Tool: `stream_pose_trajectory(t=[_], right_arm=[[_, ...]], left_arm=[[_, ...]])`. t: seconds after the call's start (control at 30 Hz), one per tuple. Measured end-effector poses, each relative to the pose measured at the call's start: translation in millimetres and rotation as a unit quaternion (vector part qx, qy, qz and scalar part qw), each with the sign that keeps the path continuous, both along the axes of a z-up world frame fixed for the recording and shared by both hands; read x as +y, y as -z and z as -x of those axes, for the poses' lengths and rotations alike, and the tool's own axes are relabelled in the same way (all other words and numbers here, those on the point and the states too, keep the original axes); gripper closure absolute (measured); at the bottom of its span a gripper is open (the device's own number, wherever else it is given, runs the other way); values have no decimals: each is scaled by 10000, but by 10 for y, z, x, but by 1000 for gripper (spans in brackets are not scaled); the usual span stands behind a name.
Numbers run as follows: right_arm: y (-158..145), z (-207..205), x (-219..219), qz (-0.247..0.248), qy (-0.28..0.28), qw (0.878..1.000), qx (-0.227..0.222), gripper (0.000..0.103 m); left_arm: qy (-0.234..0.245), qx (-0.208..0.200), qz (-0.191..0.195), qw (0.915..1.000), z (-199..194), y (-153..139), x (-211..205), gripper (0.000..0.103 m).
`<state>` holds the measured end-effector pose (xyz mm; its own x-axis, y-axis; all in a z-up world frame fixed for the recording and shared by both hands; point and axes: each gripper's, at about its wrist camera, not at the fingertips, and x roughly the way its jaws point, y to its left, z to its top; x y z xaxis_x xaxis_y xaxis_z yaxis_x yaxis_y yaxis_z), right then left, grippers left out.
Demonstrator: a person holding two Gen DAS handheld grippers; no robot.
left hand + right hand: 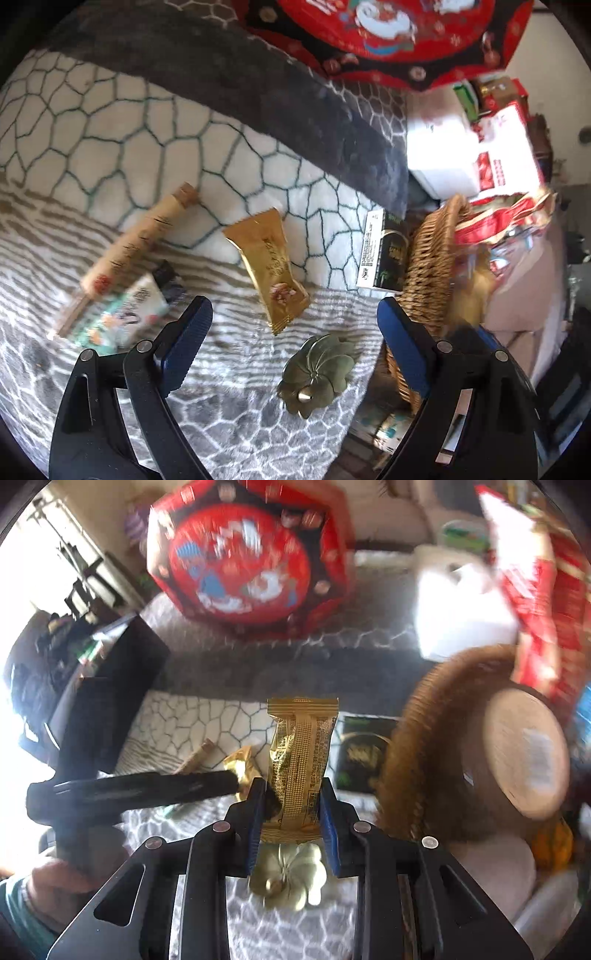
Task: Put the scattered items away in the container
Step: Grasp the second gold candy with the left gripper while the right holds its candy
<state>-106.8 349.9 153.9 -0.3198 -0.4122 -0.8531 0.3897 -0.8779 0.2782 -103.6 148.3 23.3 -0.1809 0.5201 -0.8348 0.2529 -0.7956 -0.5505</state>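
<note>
Both wrist views look forward and down along their claws, close over the patterned blanket; both share the wicker basket, apparently blurred.

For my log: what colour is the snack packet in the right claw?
Gold packet, clearest in the right wrist view.

Far ahead of our claws we see a red octagonal gift box printed with cartoon figures, standing on a fluffy blanket with a cracked-cell pattern. Ahead to the right are a white box and red cartons.
</note>
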Motion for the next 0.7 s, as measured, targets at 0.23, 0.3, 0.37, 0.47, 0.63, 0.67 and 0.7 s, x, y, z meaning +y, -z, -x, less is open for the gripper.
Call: stream_pose_trajectory(t=[0.23,0.3,0.37,0.47,0.63,0.67,0.7], right_arm=[[-65,-337,198,267,142,9995,46,75],[9,-362,189,250,125,9996,-17,75],[80,-375,187,187,136,9997,-28,75],[120,-455,196,173,119,9998,-68,75],[121,-528,65,155,-16,9999,-28,75],[105,-543,31,182,-51,9998,-29,75],[82,-567,-3,215,-87,9997,-17,75]], left_arm=[[-181,307,988,9945,5,38,271,32],[-168,348,1282,9910,38,34,340,37],[-104,406,1606,9861,56,29,393,64],[63,477,1689,9845,67,52,398,85],[203,428,1253,9910,-10,1,254,85],[263,486,1159,9917,-44,-61,216,85],[334,572,1096,9918,-87,-142,175,85]])
